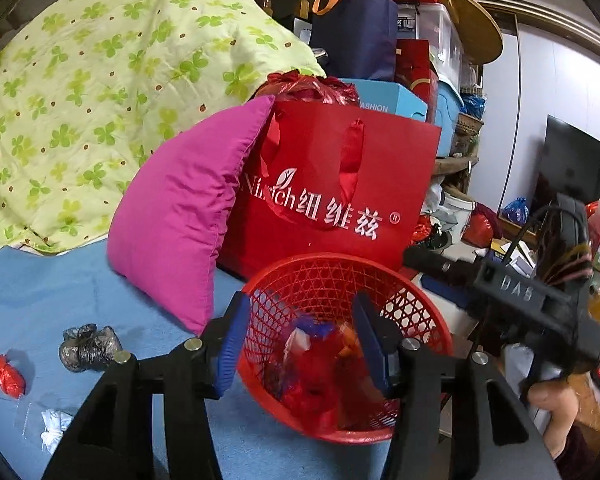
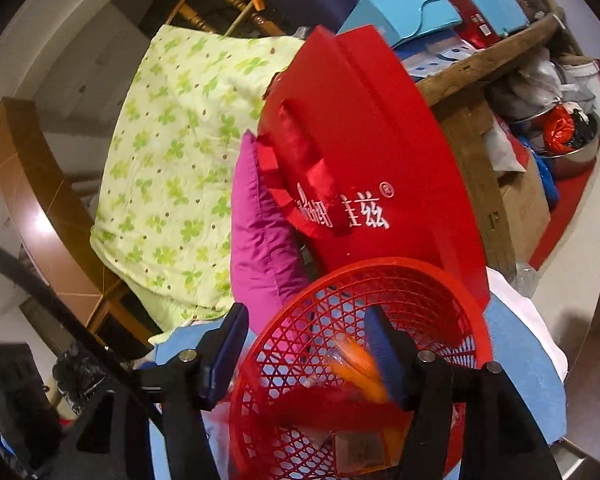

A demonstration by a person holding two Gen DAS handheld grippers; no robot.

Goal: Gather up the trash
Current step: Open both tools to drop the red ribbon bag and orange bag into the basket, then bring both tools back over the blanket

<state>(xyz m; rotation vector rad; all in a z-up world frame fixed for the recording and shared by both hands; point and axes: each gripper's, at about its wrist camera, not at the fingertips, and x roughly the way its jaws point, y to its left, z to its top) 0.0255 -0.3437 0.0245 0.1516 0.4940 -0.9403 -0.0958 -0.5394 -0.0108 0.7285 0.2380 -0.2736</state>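
Observation:
A red mesh basket sits on the blue bed cover with crumpled red, blue and orange trash inside. My left gripper hovers over its near rim, open; a blurred blue and white scrap lies loose between the pads, touching neither. My right gripper is over the same basket from the other side, also open, with a blurred orange scrap loose by its right pad. In the left wrist view the right gripper reaches in from the right. On the cover lie a grey plastic wad, a red scrap and white tissue.
A magenta pillow and a red paper gift bag stand just behind the basket. A green clover quilt is heaped at the back left. Stacked boxes and cluttered floor items fill the right side.

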